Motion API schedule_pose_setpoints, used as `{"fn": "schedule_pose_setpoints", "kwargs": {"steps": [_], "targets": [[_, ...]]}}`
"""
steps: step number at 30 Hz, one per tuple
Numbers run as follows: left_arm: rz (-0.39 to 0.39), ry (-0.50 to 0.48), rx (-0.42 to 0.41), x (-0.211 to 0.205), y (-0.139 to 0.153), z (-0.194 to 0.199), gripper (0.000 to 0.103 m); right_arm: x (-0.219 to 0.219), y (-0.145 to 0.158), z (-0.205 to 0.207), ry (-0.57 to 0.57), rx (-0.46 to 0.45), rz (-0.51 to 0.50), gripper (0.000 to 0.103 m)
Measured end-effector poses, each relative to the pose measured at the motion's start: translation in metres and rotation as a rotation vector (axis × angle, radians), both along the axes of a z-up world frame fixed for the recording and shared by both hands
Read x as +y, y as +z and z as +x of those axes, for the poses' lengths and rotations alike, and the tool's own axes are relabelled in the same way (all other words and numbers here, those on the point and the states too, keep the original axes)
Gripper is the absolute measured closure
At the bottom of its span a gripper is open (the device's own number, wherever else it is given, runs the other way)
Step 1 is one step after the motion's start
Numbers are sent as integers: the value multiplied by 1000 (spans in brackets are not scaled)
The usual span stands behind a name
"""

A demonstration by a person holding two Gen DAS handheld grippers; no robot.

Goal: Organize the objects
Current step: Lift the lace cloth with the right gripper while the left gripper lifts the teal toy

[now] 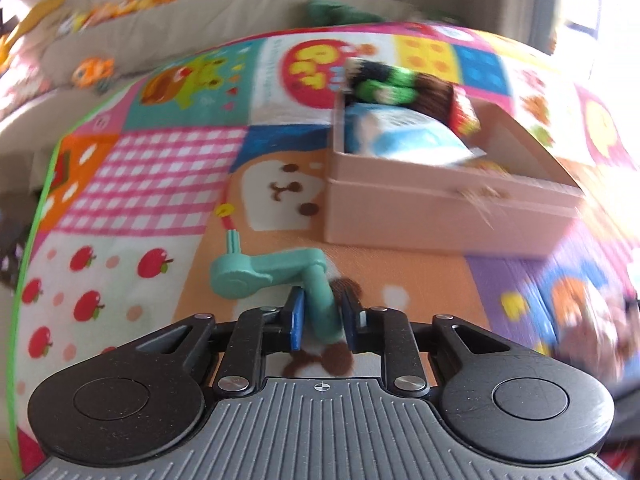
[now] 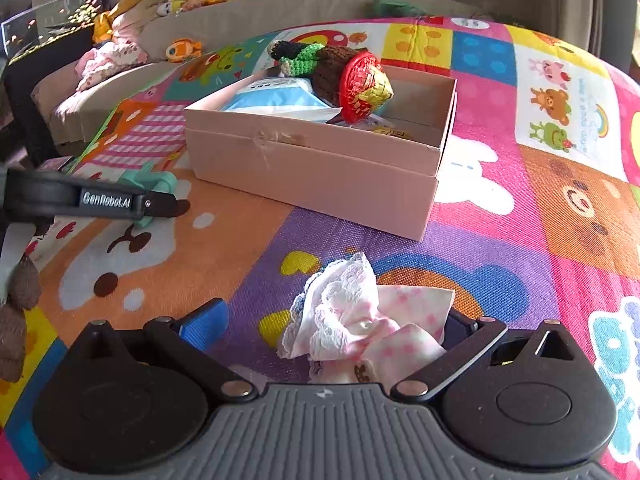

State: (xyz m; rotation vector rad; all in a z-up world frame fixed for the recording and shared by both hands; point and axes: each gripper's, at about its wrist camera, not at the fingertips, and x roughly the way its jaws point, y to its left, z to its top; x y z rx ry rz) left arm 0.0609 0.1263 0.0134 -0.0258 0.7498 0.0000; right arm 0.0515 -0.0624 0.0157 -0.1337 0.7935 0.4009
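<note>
A pink cardboard box (image 1: 440, 208) (image 2: 320, 168) stands on the colourful play mat. It holds a blue tissue pack (image 2: 276, 98), a crocheted doll (image 2: 316, 60) and a red and yellow woven hat (image 2: 364, 82). My left gripper (image 1: 322, 314) is shut on the handle of a teal toy hair dryer (image 1: 260, 274), left of the box; the dryer also shows in the right wrist view (image 2: 154, 184). My right gripper (image 2: 332, 328) is open around a pink dotted lace cloth (image 2: 360, 316) lying on the mat in front of the box.
The play mat (image 2: 540, 200) covers the floor. A beige sofa (image 2: 240, 12) with plush toys lies behind it. A green plush (image 1: 340, 10) sits at the mat's far edge. The left gripper's body (image 2: 80, 200) reaches in from the left.
</note>
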Motion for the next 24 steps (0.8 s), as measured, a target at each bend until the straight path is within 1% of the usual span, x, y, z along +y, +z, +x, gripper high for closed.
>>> {"fn": "schedule_pose_setpoints", "kwargs": {"steps": [2, 4, 6, 8, 9, 10, 12, 16, 18, 20, 21, 22, 24], "targets": [[20, -64, -13, -7, -1, -10, 81, -7, 7, 3, -20, -11, -15, 0], [8, -127, -10, -15, -1, -19, 82, -15, 13, 7, -46, -8, -31, 0], [-33, -207, 2, -26, 1, -32, 82, -23, 19, 9, -52, 11, -21, 0], [-90, -297, 19, -36, 3, -47, 81, -29, 24, 9, -43, 26, -16, 0], [-120, -320, 33, -39, 3, -52, 81, -31, 25, 8, -35, 28, -18, 0], [-143, -323, 39, -41, 3, -57, 81, -32, 27, 6, -27, 27, -20, 0], [-179, -292, 56, -41, 4, -62, 81, -33, 30, 3, -11, 23, -26, 0], [-274, -178, 57, -31, 12, -66, 81, -37, 31, -8, 6, 24, -24, 0], [-342, -111, 60, -22, 17, -66, 82, -42, 31, -13, 3, 25, -23, 0], [-428, -40, 69, -13, 20, -62, 82, -47, 30, -18, 3, 28, -21, 0], [-449, -6, 73, -11, 20, -58, 82, -48, 29, -20, 3, 28, -25, 0], [-450, 26, 82, -11, 20, -51, 82, -49, 27, -22, 3, 27, -31, 0], [-418, 59, 101, -17, 19, -39, 82, -49, 23, -25, 1, 29, -41, 0]]}}
